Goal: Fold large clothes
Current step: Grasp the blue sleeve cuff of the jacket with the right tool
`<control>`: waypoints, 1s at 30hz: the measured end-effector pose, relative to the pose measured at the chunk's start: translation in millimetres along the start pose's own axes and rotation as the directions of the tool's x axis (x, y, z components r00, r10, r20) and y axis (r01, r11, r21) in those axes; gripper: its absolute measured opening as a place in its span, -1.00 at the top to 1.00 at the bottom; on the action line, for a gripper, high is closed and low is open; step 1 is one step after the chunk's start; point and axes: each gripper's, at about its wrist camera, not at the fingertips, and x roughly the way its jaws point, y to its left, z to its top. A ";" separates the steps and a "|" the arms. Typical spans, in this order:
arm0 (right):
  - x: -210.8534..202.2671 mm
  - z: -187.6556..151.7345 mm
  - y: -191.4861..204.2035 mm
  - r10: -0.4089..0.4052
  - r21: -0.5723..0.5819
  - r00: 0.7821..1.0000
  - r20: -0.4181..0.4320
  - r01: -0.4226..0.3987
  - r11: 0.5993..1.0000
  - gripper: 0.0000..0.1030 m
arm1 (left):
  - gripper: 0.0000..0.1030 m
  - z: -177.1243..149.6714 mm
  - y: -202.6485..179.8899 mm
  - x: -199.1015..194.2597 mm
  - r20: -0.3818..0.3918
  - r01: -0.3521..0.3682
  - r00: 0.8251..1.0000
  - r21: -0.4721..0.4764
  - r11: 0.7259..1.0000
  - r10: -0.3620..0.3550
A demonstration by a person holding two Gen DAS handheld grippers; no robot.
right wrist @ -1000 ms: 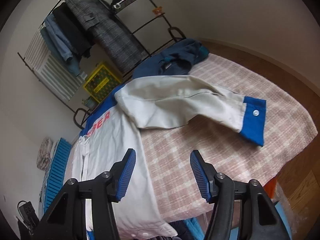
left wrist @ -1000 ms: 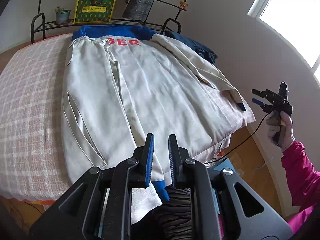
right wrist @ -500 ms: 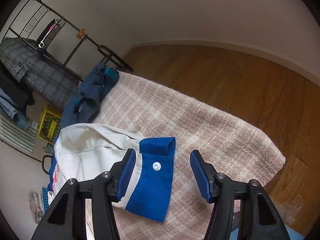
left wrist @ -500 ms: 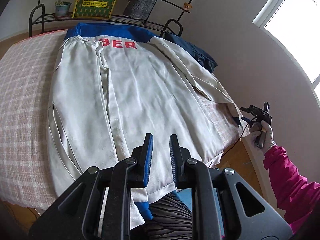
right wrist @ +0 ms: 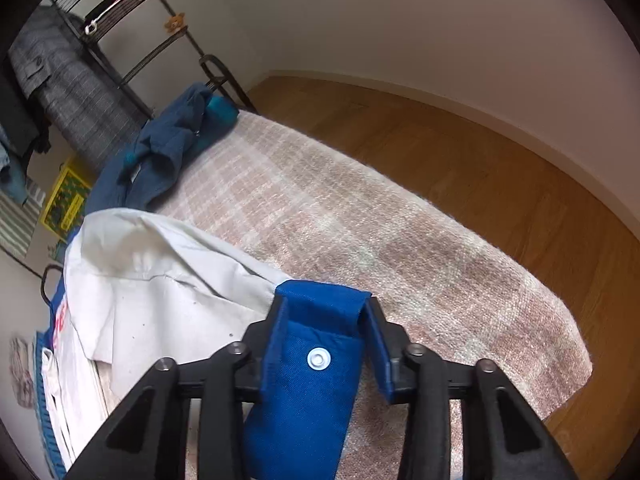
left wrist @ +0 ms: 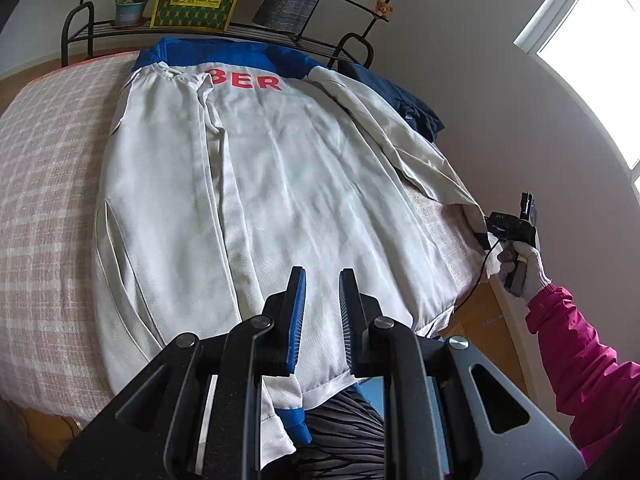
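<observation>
A large cream jacket (left wrist: 260, 184) with a blue collar and red letters lies spread on the bed, back up. Its right sleeve (right wrist: 168, 280) stretches to the bed's right edge and ends in a blue cuff (right wrist: 316, 344) with a white snap. My right gripper (right wrist: 326, 312) straddles that cuff, one finger on each side, jaws still apart; it also shows in the left wrist view (left wrist: 506, 226). My left gripper (left wrist: 322, 300) hovers over the jacket's hem, jaws slightly apart and holding nothing.
A pink checked bedcover (left wrist: 40, 184) covers the bed. A dark blue garment (right wrist: 168, 148) lies crumpled at the bed's far corner. A black metal rack (left wrist: 224, 34) with a yellow box and a plant stands behind the bed. Wooden floor (right wrist: 480, 168) lies beside it.
My right gripper has moved in onto the blue cuff and narrowed around it. My left gripper has shifted slightly forward over the hem.
</observation>
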 end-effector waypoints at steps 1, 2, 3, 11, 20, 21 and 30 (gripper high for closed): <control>-3.3 -0.5 4.4 -0.015 -0.035 1.000 0.005 0.015 0.999 0.74 | 0.70 0.0 0.0 -0.1 0.001 0.001 1.000 -0.001 1.000 -0.001; -8.6 -0.7 8.2 -0.018 -0.061 1.000 0.015 0.019 0.998 0.85 | 0.70 0.3 0.0 -0.3 0.002 0.001 1.000 0.003 1.000 -0.001; -16.5 -0.8 11.1 -0.013 -0.077 0.999 0.034 0.015 0.997 0.88 | 0.70 0.6 0.2 -0.5 0.003 0.001 1.000 0.006 1.000 -0.001; -111.0 -14.7 63.4 0.163 -0.246 0.972 0.167 -0.119 0.962 0.97 | 0.70 4.1 2.0 -2.9 0.028 0.019 0.999 0.001 1.000 -0.019; -191.4 -108.3 177.4 0.470 -0.564 0.882 0.024 -0.377 0.735 0.98 | 0.70 4.7 7.2 -9.6 0.056 0.041 0.998 -0.031 0.999 -0.039; -193.4 -123.6 189.8 0.493 -0.594 0.870 -0.018 -0.406 0.694 0.98 | 0.70 4.5 9.4 -9.3 0.057 0.045 0.997 -0.042 0.998 -0.043; -143.6 -271.7 253.3 0.350 -0.736 0.799 -0.488 -0.593 0.327 0.98 | 0.70 -2.3 21.3 17.8 0.005 0.091 0.996 -0.133 0.987 -0.091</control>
